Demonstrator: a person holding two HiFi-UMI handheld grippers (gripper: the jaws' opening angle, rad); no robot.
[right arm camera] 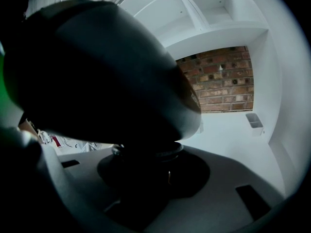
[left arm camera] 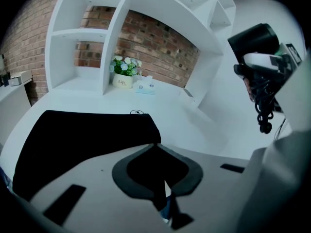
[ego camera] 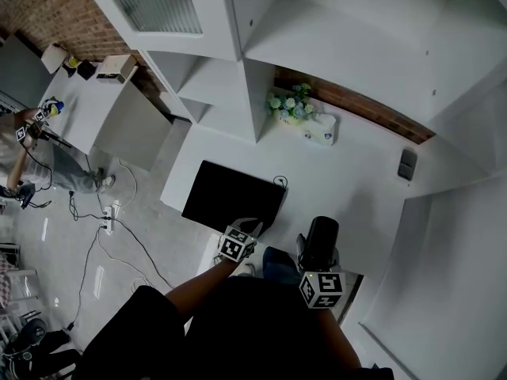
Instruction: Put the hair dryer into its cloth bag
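Observation:
The black cloth bag [ego camera: 230, 200] lies flat on the white desk [ego camera: 348, 184]. My left gripper [ego camera: 250, 228] is at the bag's near right corner. In the left gripper view its jaws are closed together on the edge of the bag [left arm camera: 82, 135], with black cloth between the left gripper's tips [left arm camera: 155, 149]. My right gripper [ego camera: 317, 256] is shut on the black hair dryer [ego camera: 321, 237], held upright just right of the bag. The hair dryer [right arm camera: 97, 76] fills the right gripper view above the right gripper [right arm camera: 146, 154]. From the left gripper view the hair dryer [left arm camera: 255, 42] hangs with its coiled cord [left arm camera: 265, 113] dangling.
White shelves [ego camera: 261, 46] rise behind the desk against a brick wall. A flower pot [ego camera: 289, 108] and a tissue box [ego camera: 321, 129] stand at the desk's back. A grey holder [ego camera: 406, 163] is at the right. A person [ego camera: 24, 149] and cables [ego camera: 111, 228] are on the floor at the left.

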